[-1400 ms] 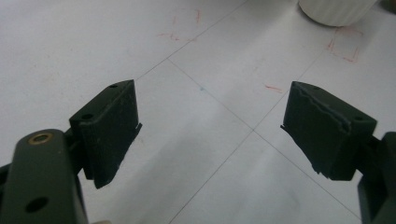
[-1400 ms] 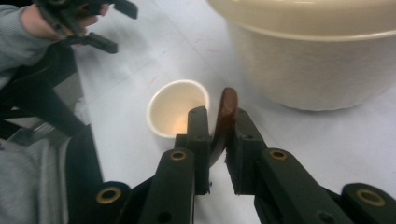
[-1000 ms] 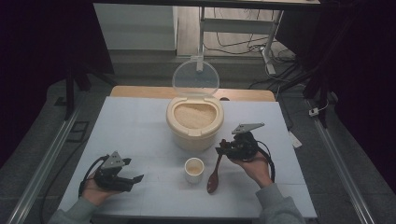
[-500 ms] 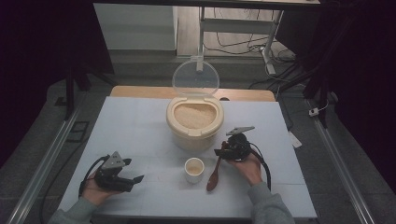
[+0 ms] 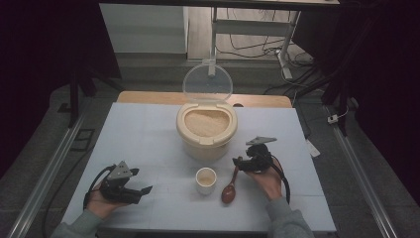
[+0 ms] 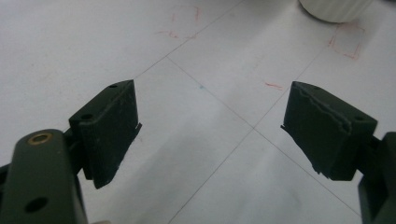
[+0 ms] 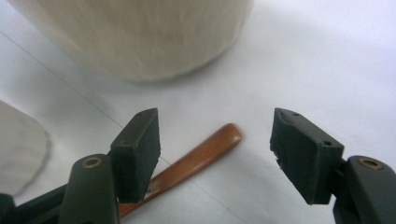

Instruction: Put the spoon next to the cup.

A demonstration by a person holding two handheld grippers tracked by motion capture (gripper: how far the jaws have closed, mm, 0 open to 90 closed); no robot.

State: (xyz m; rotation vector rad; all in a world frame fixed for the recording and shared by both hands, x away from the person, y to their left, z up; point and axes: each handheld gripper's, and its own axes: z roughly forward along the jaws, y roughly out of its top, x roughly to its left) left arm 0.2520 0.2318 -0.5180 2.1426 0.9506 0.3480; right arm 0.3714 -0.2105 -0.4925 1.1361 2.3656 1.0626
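Spoon [image 5: 229, 190] reddish-brown wood w/ glossy bowl, lower centre of high view; handle [image 7: 196, 161] warm orange-brown betw. black jaws. Cup [image 5: 206, 178] cream-white. Rice bin [image 5: 206, 133] pale beige, grain inside tan, lid [image 5: 207, 83] clear. Table [image 5: 148, 134] v. light blue-grey w/ thin grid lines (faint red pen marks in left gripper view). Both grippers [image 5: 125, 187] [image 5: 247, 162] black, grey plates.

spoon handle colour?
Reddish-brown wood; the spoon handle shows best in the right gripper view, between the open right gripper jaws.

cup [image 5: 206, 179] before rice pot [image 5: 206, 130] — spoon [image 5: 230, 188] right of cup
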